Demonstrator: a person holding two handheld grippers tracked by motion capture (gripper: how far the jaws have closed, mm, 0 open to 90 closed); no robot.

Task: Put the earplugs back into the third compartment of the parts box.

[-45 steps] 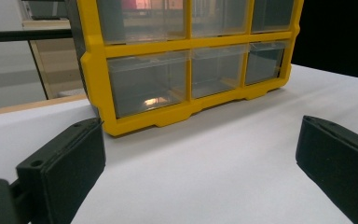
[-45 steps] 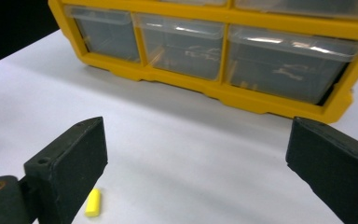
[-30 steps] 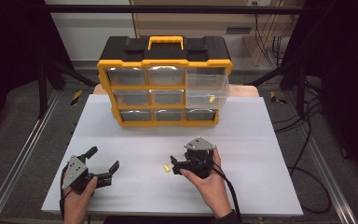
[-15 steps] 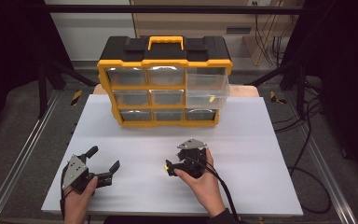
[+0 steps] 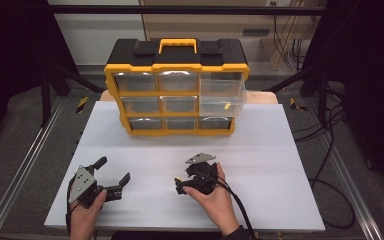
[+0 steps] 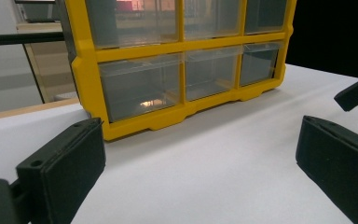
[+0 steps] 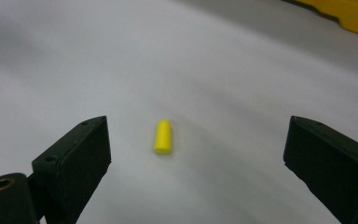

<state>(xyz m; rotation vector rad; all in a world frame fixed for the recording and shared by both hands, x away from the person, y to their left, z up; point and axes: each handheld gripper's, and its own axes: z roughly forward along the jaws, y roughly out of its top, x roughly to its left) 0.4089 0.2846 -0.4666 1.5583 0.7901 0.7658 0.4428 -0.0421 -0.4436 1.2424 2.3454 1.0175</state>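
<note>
White foam-covered table (image 5: 280, 165) under dark surroundings, metal rails (image 5: 20, 165) on both sides, cables (image 5: 330, 150) trailing over grey floor at right. Small yellow cylinder (image 7: 163, 136) lying flat on the white sheet, between the spread jaws of the right gripper (image 7: 196, 154) and touching neither (nearer the left-hand jaw in the right gripper view). In the high view, right gripper (image 5: 180, 184) low over the sheet near the front edge, tipped leftward, the cylinder barely a yellow speck (image 5: 178, 179) at its tip. Left gripper (image 5: 113, 171) well apart at front left, jaws wide open and empty. Yellow-and-black drawer organizer (image 5: 176, 95) upright at the table's far side, one right-hand clear drawer (image 5: 222, 95) pulled out. Bare sheet between grippers and organizer.
</note>
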